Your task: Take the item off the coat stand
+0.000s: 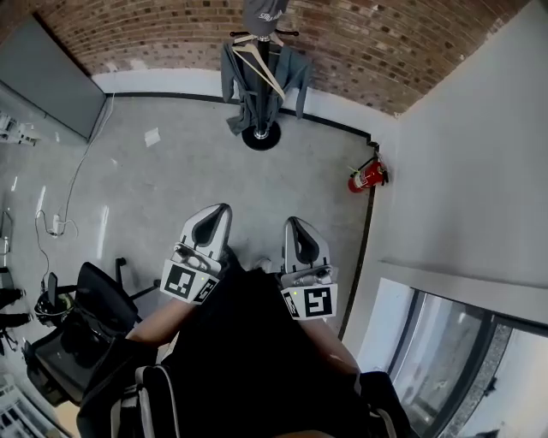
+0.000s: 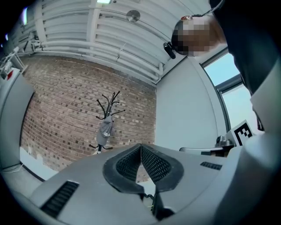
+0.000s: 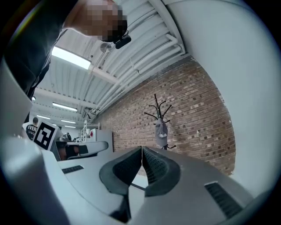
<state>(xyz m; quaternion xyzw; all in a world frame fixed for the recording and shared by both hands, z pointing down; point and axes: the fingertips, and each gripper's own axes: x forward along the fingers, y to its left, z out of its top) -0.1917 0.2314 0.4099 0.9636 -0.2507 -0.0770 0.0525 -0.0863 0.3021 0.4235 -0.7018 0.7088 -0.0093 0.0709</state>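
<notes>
While a grey cap (image 1: 264, 15) and limp grey jacket (image 1: 247, 85) hang on the black branched coat stand (image 1: 261, 137), the left hand-held gripper (image 1: 220, 211) and right hand-held gripper (image 1: 292, 224) are pressed together, empty.

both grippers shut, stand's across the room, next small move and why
Probably step toward the coat stand: it is far off by the brick wall, cap on it, and the left gripper and right gripper are shut, empty.

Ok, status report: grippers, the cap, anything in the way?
Left gripper, right gripper shut, empty. Grey cap hangs on coat stand, across the room. Floor ahead open.
</notes>
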